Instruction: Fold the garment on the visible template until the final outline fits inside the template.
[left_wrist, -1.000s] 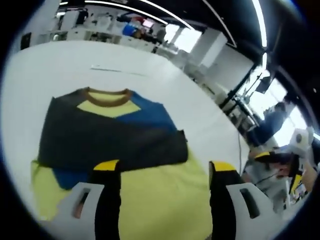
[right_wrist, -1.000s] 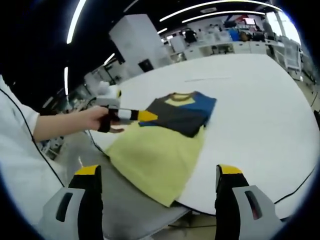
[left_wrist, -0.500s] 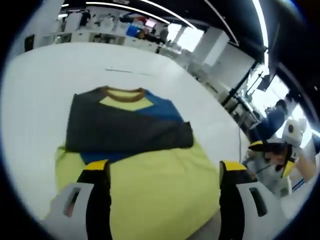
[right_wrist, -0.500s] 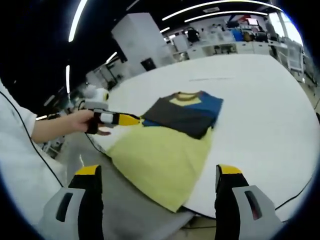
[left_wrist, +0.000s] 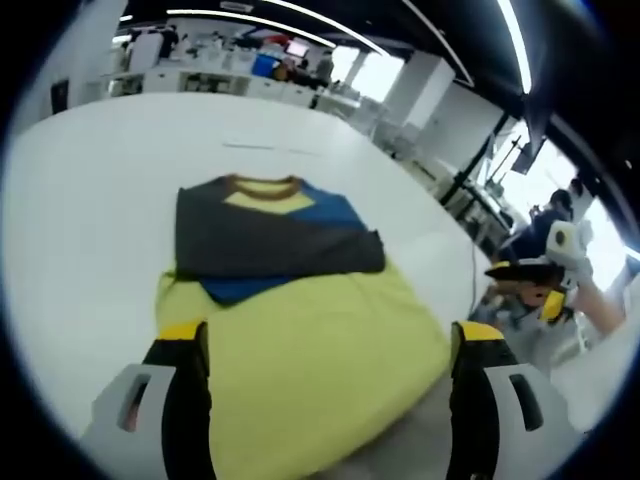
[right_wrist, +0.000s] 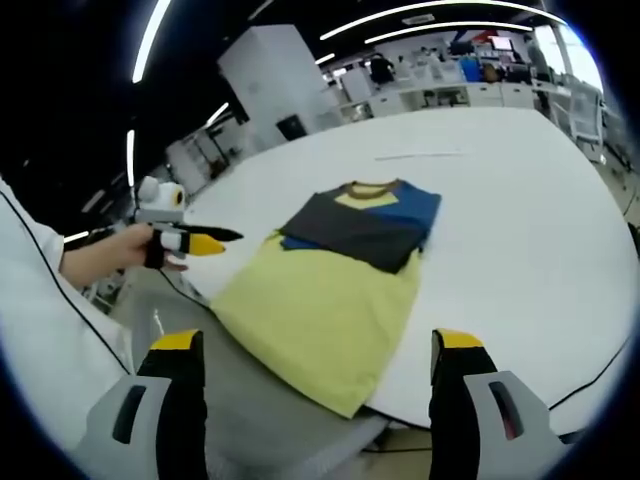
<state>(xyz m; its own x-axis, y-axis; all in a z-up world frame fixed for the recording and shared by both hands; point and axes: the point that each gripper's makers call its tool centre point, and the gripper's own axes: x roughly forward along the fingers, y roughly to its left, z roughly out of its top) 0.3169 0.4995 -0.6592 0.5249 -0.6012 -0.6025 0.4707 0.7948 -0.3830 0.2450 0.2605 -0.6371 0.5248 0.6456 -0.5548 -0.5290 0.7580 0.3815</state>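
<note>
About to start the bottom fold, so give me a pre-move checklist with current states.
1. Left tool clear of the garment: ok, it is held off to the side, beside the table edge.
2. Right tool empty: ok, jaws apart, nothing between them.
3. Sleeves folded in: ok, dark sleeves lie across the chest of the garment.
4. Yellow hem fully on the table: not ok, it hangs over the near edge.
5. Template outline visible: cannot tell, no clear outline shows around the garment.
</note>
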